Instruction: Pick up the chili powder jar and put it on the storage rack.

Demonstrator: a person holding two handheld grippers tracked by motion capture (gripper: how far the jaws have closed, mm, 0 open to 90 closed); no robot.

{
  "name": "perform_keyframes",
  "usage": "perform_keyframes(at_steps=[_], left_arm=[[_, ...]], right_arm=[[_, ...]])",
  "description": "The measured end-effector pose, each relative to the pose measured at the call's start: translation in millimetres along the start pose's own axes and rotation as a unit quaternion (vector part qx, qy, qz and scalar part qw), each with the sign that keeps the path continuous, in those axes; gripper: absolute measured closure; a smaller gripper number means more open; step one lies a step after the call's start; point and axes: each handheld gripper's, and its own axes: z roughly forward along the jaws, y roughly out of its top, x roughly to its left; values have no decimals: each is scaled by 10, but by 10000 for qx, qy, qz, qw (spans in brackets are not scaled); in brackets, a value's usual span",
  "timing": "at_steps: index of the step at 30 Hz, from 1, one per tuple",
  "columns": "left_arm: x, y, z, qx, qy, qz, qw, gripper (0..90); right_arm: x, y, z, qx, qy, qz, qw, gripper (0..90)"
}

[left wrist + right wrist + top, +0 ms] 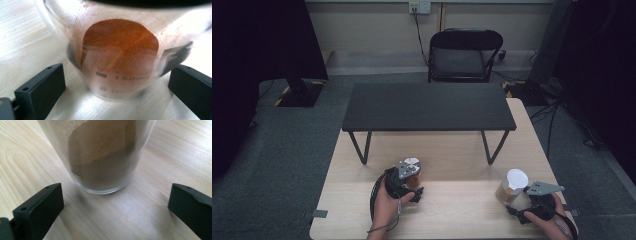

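Note:
A clear measuring jar of orange-red powder [120,47] stands on the wooden table [452,210] with printed volume marks on its wall. In the high view its white lid [411,161] shows left of centre. My left gripper [117,75] is open, one jaw on each side of the jar's base and neither touching the glass; it is also in the high view [412,176]. At the right stands a white-lidded glass jar of tan powder [513,184], close up in the right gripper view [102,162]. My right gripper [116,192] is open just short of it, beside it in the high view [518,201].
A low black bench [427,106] stands across the far half of the table, its legs [362,147] close behind the jars. Beyond the table are a black folding chair [464,55] and dark stands on the grey floor. The table's front edge is near both hands.

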Motion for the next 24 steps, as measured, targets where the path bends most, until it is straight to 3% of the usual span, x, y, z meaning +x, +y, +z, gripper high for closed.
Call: perform_keyframes(at_steps=[14,24], left_arm=[[2,-7,-6,-19,17,4,10000,16],[40,-15,-31,-98,5,-144,9998,20]], right_arm=[[1,0,0,1,0,2,10000,0],[2,0,0,-1,-3,3,10000,0]])
